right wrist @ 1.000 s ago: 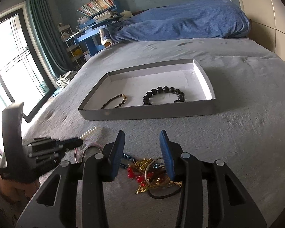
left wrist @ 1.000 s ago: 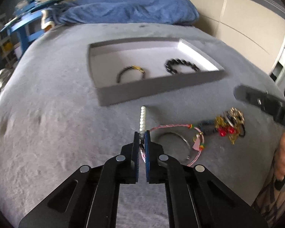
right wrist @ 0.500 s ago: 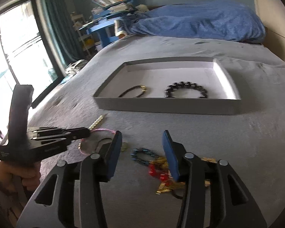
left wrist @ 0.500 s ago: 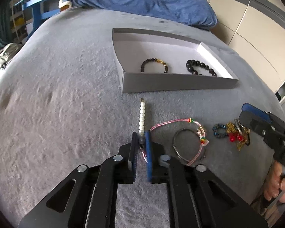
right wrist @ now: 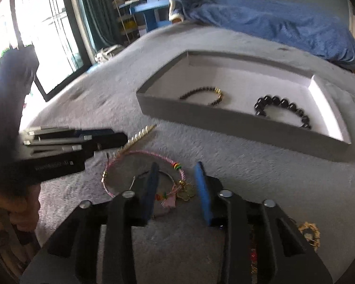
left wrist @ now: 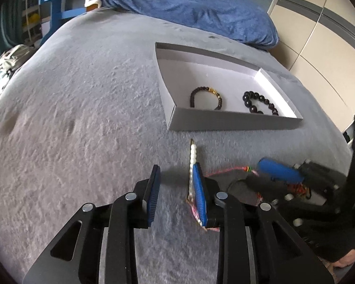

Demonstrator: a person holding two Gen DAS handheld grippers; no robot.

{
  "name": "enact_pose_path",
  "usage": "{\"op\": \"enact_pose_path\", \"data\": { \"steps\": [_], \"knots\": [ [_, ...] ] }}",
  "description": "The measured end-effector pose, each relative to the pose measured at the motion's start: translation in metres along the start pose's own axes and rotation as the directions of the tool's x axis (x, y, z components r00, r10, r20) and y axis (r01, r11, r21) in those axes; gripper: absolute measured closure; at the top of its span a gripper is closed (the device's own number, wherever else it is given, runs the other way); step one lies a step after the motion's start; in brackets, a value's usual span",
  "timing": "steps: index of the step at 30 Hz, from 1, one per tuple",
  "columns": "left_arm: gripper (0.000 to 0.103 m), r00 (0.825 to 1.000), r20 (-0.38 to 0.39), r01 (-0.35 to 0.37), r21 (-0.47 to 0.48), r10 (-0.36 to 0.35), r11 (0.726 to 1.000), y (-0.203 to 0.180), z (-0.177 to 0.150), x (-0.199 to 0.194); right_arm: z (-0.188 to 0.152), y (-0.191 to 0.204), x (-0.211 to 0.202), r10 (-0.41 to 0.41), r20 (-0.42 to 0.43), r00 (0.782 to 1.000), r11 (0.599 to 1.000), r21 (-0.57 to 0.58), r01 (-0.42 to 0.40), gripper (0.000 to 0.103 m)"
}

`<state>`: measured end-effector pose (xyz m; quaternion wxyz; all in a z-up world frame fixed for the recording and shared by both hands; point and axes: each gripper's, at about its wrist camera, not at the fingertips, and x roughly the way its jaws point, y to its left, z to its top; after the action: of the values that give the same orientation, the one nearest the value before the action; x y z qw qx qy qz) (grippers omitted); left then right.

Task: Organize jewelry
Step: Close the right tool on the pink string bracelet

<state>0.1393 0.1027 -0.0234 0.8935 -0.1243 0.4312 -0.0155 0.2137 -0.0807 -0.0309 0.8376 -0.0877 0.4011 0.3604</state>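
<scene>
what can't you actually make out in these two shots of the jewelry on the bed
- Pearl strand: left wrist view, its near end hidden behind the left gripper finger.
- Red and gold pile: right wrist view, mostly hidden by the right gripper body; left view, covered by that gripper.
- Pink cord bracelet charms: right view, motion-blurred.

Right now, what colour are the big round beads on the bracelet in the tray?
Glossy black. The big-bead bracelet shows best in the right wrist view, against the tray's white floor.

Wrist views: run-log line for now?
left gripper: jaws just opening, white bead bracelet beside one pad | right gripper: jaws just closing over pink cord bracelet | tray: two bracelets
</scene>
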Motion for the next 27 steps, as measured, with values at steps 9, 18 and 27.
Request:
{"op": "enact_pose_path", "data": {
  "steps": [9,18,27],
  "knots": [
    [0.074,1.0,0.002,0.022,0.02,-0.022,1.0,-0.009,0.009,0.01,-0.003,-0.016,-0.018,0.054,0.061,0.997,0.996,0.072,-0.058,0.097],
    [0.074,0.998,-0.024,-0.06,0.138,0.064,0.989,-0.025,0.001,0.023,0.001,-0.053,-0.048,-0.012,0.15,0.989,0.982,0.19,-0.016,0.097],
    [0.097,0.998,-0.001,-0.055,0.182,0.057,0.982,-0.03,-0.006,0.008,0.003,-0.062,-0.067,-0.011,0.21,0.978,0.973,0.228,-0.038,0.097]
  ]
}}
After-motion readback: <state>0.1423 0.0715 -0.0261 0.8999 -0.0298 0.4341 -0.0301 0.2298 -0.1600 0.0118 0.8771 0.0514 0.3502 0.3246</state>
